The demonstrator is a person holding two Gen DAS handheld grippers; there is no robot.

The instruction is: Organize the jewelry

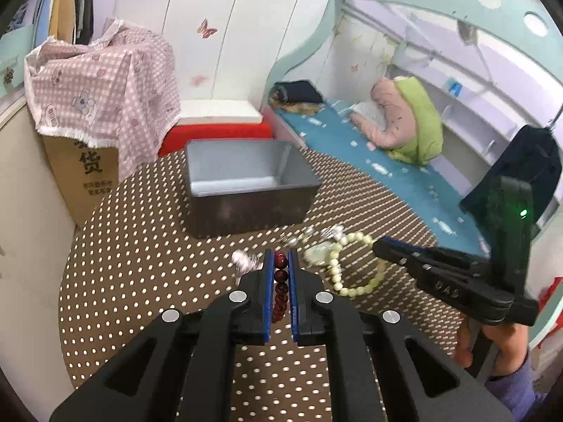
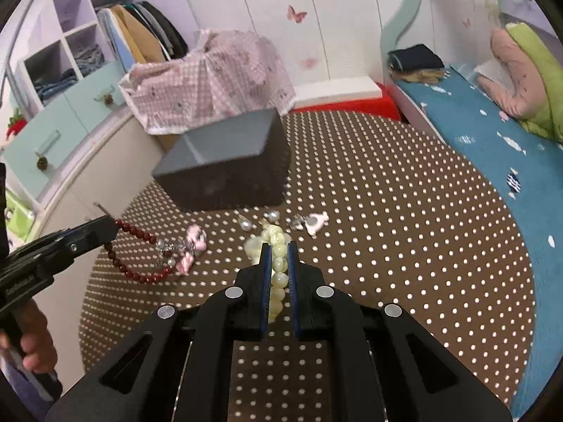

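My left gripper (image 1: 280, 255) is shut on a dark red bead bracelet (image 1: 280, 283); from the right wrist view the bracelet (image 2: 135, 258) hangs from its tip (image 2: 105, 228). My right gripper (image 2: 279, 248) is shut on a pale green bead bracelet (image 2: 279, 270), which shows as a loop in the left wrist view (image 1: 352, 274). A grey open box (image 1: 246, 183) stands behind on the brown dotted table (image 1: 140, 263). Pearl earrings (image 2: 258, 221), a pink bow clip (image 2: 193, 246) and a white charm (image 2: 316, 223) lie in front of the box (image 2: 225, 165).
A cardboard box under a pink checked cloth (image 1: 105, 81) stands at the table's left. A red and white cushion (image 1: 218, 130) lies behind the grey box. A blue bed (image 1: 369, 161) with a pink and green pillow runs along the right.
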